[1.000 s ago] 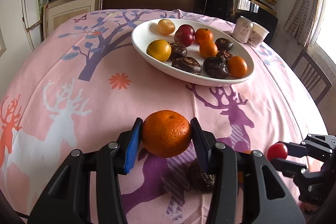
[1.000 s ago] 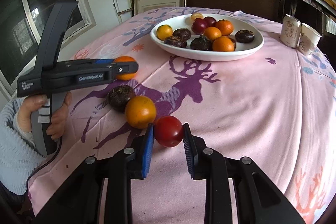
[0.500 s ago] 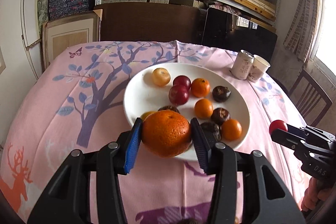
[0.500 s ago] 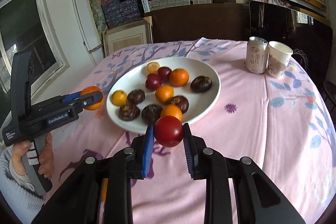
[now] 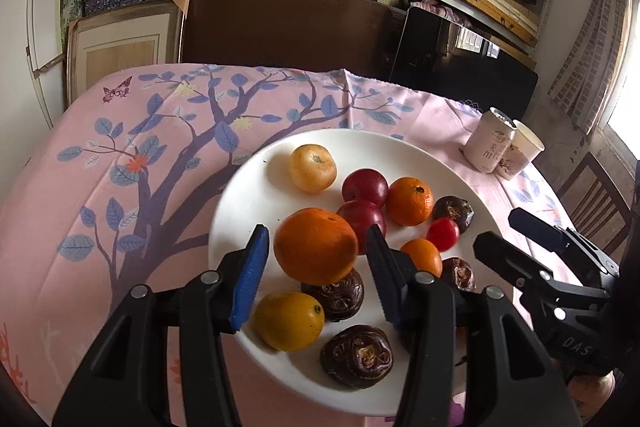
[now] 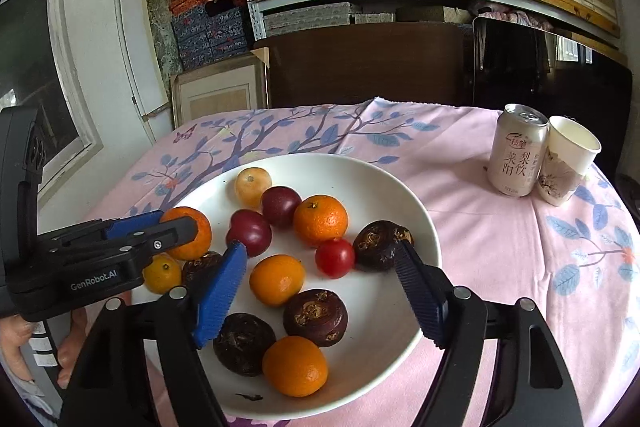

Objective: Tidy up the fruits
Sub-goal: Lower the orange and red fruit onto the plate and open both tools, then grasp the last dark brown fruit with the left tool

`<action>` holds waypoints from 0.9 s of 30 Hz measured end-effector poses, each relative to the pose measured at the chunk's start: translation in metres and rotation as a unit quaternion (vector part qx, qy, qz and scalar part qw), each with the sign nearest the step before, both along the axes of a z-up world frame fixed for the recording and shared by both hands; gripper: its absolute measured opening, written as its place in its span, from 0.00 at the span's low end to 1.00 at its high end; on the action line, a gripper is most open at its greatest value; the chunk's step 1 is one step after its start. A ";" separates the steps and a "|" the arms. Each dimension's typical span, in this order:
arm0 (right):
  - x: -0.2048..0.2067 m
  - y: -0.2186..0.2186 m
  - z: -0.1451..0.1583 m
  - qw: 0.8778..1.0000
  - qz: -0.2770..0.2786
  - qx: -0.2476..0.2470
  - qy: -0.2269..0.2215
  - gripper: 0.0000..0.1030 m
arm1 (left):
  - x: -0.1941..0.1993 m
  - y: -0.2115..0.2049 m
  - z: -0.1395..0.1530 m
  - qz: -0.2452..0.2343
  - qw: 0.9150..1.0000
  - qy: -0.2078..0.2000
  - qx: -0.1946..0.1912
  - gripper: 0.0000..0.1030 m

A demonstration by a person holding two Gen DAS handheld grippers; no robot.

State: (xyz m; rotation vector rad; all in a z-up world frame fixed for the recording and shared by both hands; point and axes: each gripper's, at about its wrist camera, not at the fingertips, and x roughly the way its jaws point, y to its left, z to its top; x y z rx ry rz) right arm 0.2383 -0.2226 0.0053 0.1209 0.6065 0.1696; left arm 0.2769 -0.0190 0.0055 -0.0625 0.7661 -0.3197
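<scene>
Presently, my left fingers (image 5: 250,275) stand apart, having just been opening. The large orange (image 5: 316,247) sits between them with a gap visible on either side, so neither pad presses on it. It is over the left half of the white plate (image 5: 248,203), directly above a dark wrinkled fruit (image 5: 338,293). I cannot tell whether it rests on that fruit. My right fingers (image 6: 218,291) are spread wide, also having just been opening, with nothing clamped between them. The small red fruit (image 6: 335,257) lies on the plate ahead of them, right of the plate's middle, just beside a mandarin (image 6: 320,221) and another dark fruit (image 6: 380,245). More oranges, two plums and further dark fruits share the plate. The plate stands on the pink-clothed counter (image 6: 480,247), toward its middle. A drink can (image 6: 518,155) and a paper cup (image 6: 568,167) stand touching, near the counter's far right edge, well apart from the plate.
</scene>
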 end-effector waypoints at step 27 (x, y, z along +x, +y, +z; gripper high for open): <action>-0.146 -0.034 -0.014 0.995 -0.011 0.088 0.033 0.76 | -0.198 0.020 -0.028 -0.046 0.996 -0.011 0.075 0.64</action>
